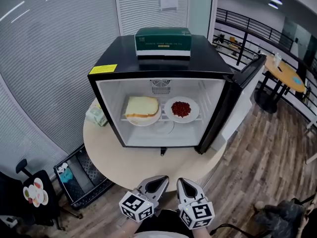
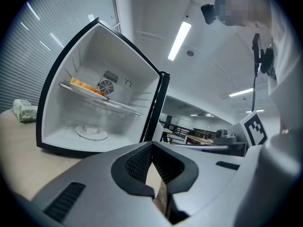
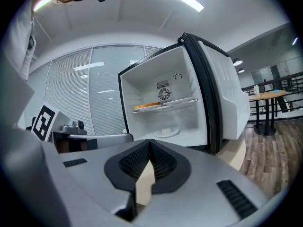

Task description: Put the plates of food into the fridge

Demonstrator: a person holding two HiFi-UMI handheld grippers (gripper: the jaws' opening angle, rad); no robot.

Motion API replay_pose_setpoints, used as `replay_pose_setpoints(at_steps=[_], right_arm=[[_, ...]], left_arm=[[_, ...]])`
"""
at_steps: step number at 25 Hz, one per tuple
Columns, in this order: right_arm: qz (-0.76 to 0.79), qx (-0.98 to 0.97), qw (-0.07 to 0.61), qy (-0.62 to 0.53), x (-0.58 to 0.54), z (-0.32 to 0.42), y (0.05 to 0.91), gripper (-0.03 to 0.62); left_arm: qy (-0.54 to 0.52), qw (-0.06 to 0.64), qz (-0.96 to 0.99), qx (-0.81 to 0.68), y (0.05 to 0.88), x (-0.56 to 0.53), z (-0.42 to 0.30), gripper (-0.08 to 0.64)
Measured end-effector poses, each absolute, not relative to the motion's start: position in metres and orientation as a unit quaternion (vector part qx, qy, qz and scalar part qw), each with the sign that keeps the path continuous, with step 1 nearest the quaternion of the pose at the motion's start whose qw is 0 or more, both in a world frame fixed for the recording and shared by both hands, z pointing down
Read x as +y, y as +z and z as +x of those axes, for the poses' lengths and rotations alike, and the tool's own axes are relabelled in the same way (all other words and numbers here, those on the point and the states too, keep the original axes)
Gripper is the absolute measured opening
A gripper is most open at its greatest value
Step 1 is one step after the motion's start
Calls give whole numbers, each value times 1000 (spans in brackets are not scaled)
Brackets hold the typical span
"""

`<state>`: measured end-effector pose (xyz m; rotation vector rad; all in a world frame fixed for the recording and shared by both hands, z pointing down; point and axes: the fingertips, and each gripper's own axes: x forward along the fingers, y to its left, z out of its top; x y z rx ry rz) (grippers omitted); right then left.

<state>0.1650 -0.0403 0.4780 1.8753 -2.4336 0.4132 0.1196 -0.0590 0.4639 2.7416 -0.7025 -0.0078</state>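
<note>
A black mini fridge [image 1: 163, 58] stands open on a round table [image 1: 124, 165], its door [image 1: 242, 81] swung to the right. On its wire shelf sit a white plate of bread slices [image 1: 142, 109] at the left and a white plate of red food [image 1: 182, 109] at the right. Both grippers hang low at the table's near edge, well short of the fridge. My left gripper [image 1: 158, 181] is shut and empty, as is my right gripper [image 1: 183, 182]. The left gripper view shows shut jaws with the fridge [image 2: 61, 79] ahead. In the right gripper view the fridge [image 3: 189, 86] also lies ahead.
A green box [image 1: 163, 41] lies on the fridge top. A wrapped packet [image 1: 96, 115] sits on the table left of the fridge. A black crate [image 1: 81, 177] and a chair [image 1: 29, 187] stand on the floor at left, a round wooden table [image 1: 285, 73] at right.
</note>
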Motion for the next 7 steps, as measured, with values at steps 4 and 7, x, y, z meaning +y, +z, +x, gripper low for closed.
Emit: replay_pose_setpoints(at_steps=[4, 7], right_arm=[[606, -784, 17, 134, -40, 170, 478, 6], [610, -779, 15, 143, -40, 172, 480, 6]], left_arm=[[-4, 158, 956, -247, 464, -57, 120, 5], [-5, 164, 954, -251, 465, -58, 117, 5]])
